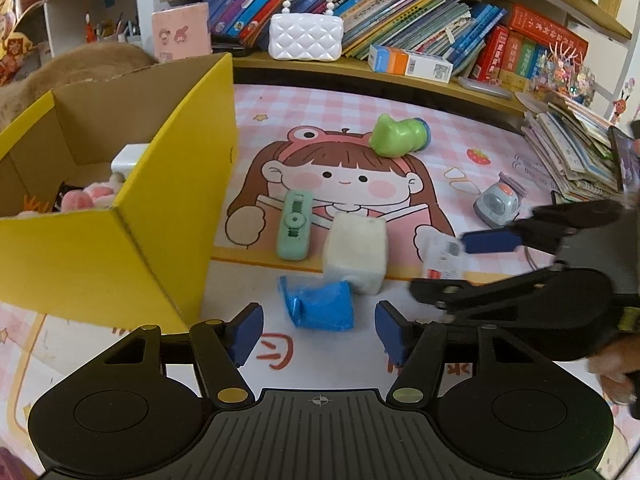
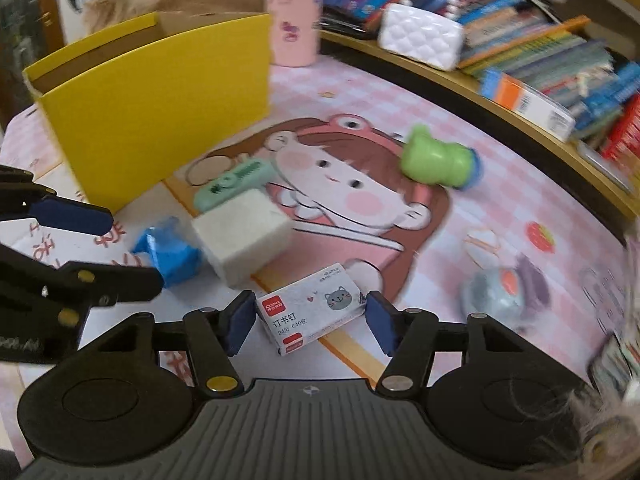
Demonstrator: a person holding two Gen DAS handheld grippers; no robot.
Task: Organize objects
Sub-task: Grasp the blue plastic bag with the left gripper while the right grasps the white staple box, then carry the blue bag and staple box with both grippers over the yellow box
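The yellow cardboard box (image 1: 120, 216) stands open toward the worktop's (image 1: 460, 120) left edge, already holding a few soft toys; judging by that, loose items go into it. Beside its front corner lie a white foam block (image 1: 356, 254), a mint green stapler-like tool (image 1: 295, 226) touching the block's far side, and a blue crumpled packet (image 1: 320, 304) just in front of the block. A green frog toy (image 1: 398, 136) rests nearer the back edge, and a grey round gadget (image 1: 498, 202) toward the right edge.

The right gripper (image 2: 310, 320) is spread wide around a small staple box (image 2: 312, 310), pads on either side but apparently not yet pressing. To do this well, it should square up to the tilted staple box, close on the short sides, and lift clear of the foam block before travelling to the yellow box. The left gripper (image 1: 320, 330) is also released, empty, poised just short of the blue packet.

The right wrist view is motion-blurred, so contact between pads and staple box cannot be confirmed. The yellow box's interior is mostly hidden by its walls, and the blue packet's identity is unclear.
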